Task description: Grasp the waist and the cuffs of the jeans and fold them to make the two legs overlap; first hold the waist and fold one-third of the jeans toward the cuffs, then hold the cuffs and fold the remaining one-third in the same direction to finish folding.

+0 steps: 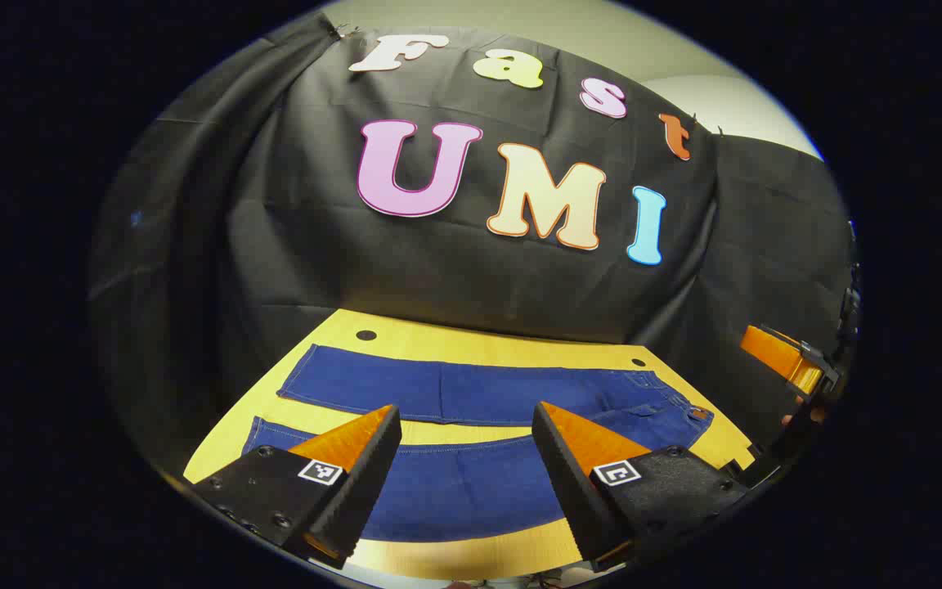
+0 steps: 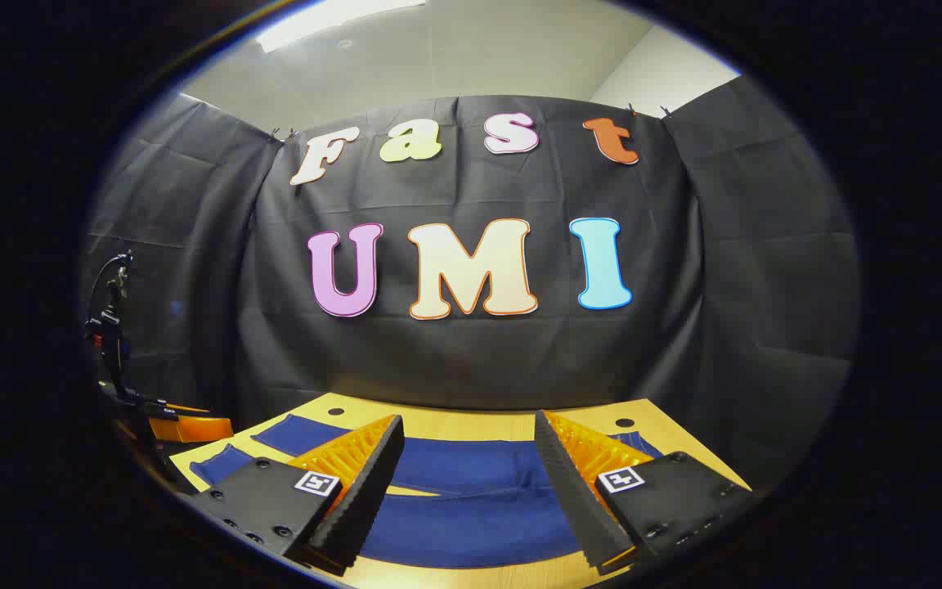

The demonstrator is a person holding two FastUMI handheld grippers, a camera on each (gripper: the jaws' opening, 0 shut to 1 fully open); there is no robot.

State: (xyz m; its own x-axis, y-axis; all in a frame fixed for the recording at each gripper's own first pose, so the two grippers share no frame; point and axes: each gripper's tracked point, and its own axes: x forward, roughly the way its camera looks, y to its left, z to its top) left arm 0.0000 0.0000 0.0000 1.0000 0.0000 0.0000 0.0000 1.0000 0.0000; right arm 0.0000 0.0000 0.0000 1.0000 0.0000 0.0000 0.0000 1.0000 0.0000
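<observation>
Your left gripper hangs above the table with its fingers spread wide and nothing between them. Each finger carries a small square black-and-white marker tag, a coded pattern rather than readable writing; no brand or label can be read on the jeans.

In the left gripper view, the jeans lie flat on the yellow wooden table, spread open with the two legs apart and a strip of tabletop showing between them. The waist, with its button, is to the right and the cuffs to the left. At the right edge of that view you can see part of the other gripper, off the table's corner.

Your right gripper is likewise spread wide and empty, held above the jeans without touching them. Two dark round holes sit near the table's far edge.
</observation>
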